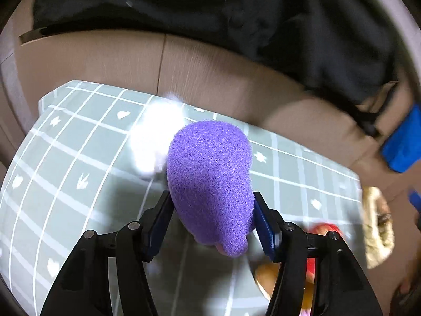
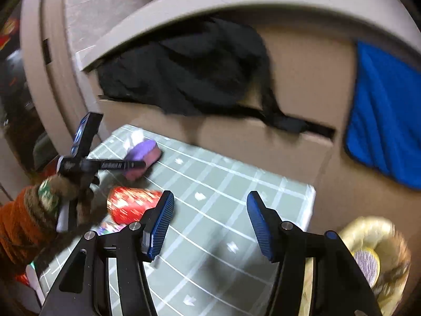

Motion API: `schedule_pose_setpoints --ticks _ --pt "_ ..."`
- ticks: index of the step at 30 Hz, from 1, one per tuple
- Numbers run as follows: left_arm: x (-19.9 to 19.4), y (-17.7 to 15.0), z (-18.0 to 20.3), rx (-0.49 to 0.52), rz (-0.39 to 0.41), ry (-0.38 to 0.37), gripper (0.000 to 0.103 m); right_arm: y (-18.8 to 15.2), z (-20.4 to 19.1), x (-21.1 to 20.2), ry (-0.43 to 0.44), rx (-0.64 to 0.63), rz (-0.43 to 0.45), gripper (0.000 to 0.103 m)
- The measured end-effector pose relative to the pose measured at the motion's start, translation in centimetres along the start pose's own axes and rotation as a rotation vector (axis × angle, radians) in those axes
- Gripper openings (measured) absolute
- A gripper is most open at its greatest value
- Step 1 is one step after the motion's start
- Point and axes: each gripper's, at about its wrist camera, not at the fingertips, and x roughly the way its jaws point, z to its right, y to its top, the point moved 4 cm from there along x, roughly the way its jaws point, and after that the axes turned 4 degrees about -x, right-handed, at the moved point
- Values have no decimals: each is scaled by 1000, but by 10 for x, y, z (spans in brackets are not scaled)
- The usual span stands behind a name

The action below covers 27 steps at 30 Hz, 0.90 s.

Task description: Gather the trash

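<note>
1. Left gripper (image 1: 211, 208): both pads against the sides of the purple sponge (image 1: 210, 181), which sits on the checked counter (image 1: 65, 163).
2. Right gripper (image 2: 210, 218): jaws wide, nothing between them, hanging over the counter.
3. Nearby: white tissue (image 1: 152, 142) just behind the sponge; red wrapper (image 2: 131, 205).
4. Risk: soft foam may squash and slip from a shallow pinch, or snag the tissue on lifting.

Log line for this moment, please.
left gripper: closed on purple sponge | right gripper: open, empty | table: red cup
</note>
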Motion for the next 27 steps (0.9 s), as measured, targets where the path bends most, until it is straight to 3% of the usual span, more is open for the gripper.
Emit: schedule_pose_setpoints --ticks 3,9,14,22,27 --pt "-40 -26 3 10 30 -40 60 15 -25 13 38 -42 -13 56" --pt "-96 -71 -15 3 46 -35 60 31 -78 48 153 -78 -53 56" --pt "-127 -88 -60 -64 107 77 60 46 -124 89 247 -126 -123 55" --pt "-144 -95 -89 -157 145 77 60 38 -165 178 242 -173 -360 54" --pt "-149 -95 -89 -169 165 68 60 23 -165 211 237 -163 -481 51"
